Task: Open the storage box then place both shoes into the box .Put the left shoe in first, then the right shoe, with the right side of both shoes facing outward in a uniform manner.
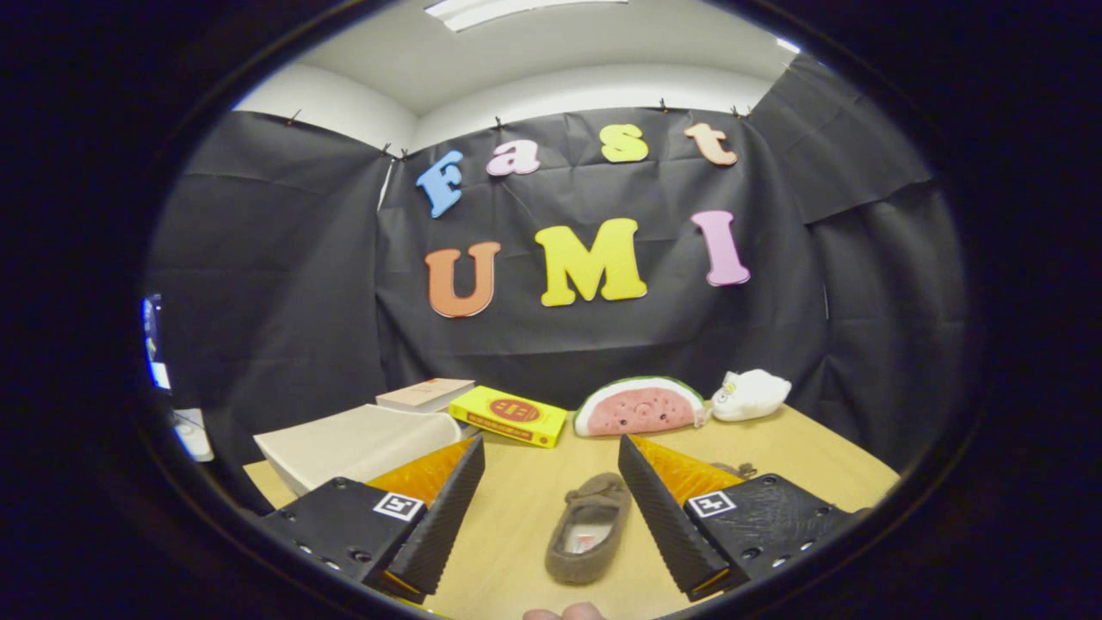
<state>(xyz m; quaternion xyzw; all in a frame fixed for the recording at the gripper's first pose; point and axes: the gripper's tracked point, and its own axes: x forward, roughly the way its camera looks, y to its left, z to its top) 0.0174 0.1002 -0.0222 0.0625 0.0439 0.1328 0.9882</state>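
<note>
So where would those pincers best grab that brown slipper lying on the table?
Probably the side wall of the slipper by its open heel, coming from above. It lies flat, opening upward, between the open gripper fingers, so one finger can slip inside and the other press outside.

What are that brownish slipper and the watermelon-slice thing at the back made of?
The brown slipper, lying on the table between the open gripper's fingers, looks like matte suede or fleece: dull, fuzzy, with a soft stitched collar. The watermelon-slice toy appears to be plush fabric: rounded, puffy, no shine. Both are guesses from looks.
</note>
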